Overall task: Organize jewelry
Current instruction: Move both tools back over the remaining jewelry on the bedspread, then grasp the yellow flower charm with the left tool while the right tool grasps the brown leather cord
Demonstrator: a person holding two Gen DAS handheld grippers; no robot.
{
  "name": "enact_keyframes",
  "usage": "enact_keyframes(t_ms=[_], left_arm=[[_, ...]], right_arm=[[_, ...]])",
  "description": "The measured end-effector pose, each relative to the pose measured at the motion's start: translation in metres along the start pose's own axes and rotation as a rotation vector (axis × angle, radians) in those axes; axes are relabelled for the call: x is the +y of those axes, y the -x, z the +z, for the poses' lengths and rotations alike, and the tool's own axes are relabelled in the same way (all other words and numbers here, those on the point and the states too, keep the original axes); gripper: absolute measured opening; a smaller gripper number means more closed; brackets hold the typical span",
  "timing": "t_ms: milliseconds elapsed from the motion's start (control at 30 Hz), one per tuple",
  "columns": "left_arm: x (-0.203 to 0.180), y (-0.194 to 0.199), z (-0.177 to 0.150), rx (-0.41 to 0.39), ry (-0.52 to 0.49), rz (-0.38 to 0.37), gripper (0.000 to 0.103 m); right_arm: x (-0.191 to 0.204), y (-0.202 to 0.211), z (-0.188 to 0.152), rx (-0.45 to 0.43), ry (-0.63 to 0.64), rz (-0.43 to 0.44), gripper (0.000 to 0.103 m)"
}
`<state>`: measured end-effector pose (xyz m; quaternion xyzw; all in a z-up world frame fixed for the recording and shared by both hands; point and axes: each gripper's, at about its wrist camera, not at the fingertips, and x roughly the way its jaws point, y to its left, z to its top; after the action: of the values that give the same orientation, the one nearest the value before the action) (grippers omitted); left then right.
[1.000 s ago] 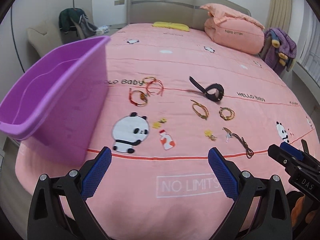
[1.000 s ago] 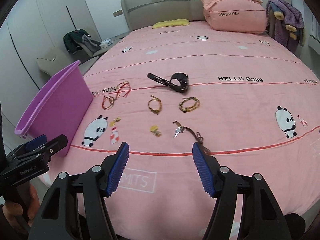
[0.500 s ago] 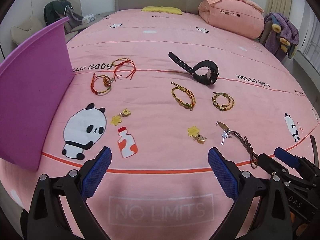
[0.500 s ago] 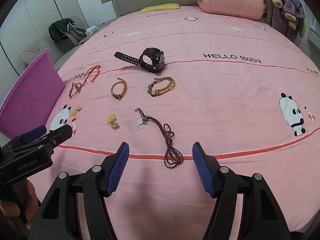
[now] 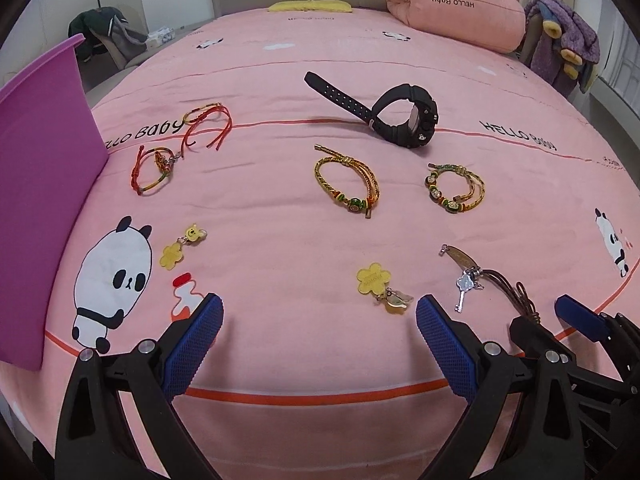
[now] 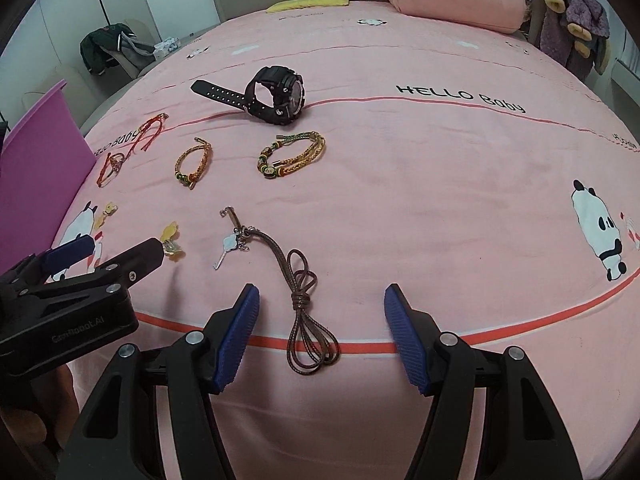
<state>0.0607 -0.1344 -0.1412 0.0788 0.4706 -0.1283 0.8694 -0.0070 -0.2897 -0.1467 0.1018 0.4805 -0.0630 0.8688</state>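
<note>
Jewelry lies spread on a pink bedspread (image 5: pixel 280 220). A black watch (image 5: pixel 404 116) lies at the back, also in the right wrist view (image 6: pixel 276 92). Two braided bracelets (image 5: pixel 348 184) (image 5: pixel 456 188), red cord bracelets (image 5: pixel 160 164), two yellow flower charms (image 5: pixel 176 250) (image 5: pixel 374 280) and a brown cord necklace with a key pendant (image 6: pixel 298 276) lie nearer. My left gripper (image 5: pixel 320 320) is open and empty, close to the flower charm. My right gripper (image 6: pixel 320 320) is open and empty, its fingers on either side of the necklace cord's looped end.
A purple plastic tub (image 5: pixel 40 184) stands at the bed's left edge. A pink pillow (image 5: pixel 456 8) lies at the headboard. A chair with clothes (image 5: pixel 104 36) stands left of the bed. Purple clothing (image 5: pixel 568 48) hangs at the right.
Both grippers have moved forward and lower toward the jewelry. The tub has slid to the left edge of the views. The right gripper has come over the necklace cord.
</note>
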Motion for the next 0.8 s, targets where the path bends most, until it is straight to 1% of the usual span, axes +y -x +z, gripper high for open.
enact_keyframes(t_ms=[333,433,500,567,633,667,800], left_arm=[[-0.008,-0.021,-0.001,0.024,-0.031,0.010,0.095],[-0.007,-0.024,-0.001,0.023,-0.027,0.003,0.095],[-0.007,-0.026,-0.001,0.021,-0.024,-0.001,0.095],[-0.008,-0.026,-0.001,0.016,-0.030,-0.006,0.091],[-0.010,-0.027,-0.001,0.015,-0.039,-0.013,0.084],[-0.010,-0.028,0.000,0.018,-0.038,-0.017,0.083],[-0.008,-0.030,0.002,0.021,-0.011,-0.038,0.077]], right_arm=[[0.008,-0.011,0.001,-0.014,0.067,-0.052,0.062],[0.010,-0.013,0.002,-0.018,0.085,-0.065,0.061],[0.012,-0.014,0.002,-0.020,0.095,-0.067,0.058],[0.015,-0.016,0.002,-0.022,0.109,-0.072,0.052],[0.018,-0.017,0.002,-0.024,0.125,-0.075,0.047],[0.019,-0.017,0.002,-0.024,0.132,-0.076,0.044],[0.025,-0.020,0.002,-0.025,0.152,-0.085,0.037]])
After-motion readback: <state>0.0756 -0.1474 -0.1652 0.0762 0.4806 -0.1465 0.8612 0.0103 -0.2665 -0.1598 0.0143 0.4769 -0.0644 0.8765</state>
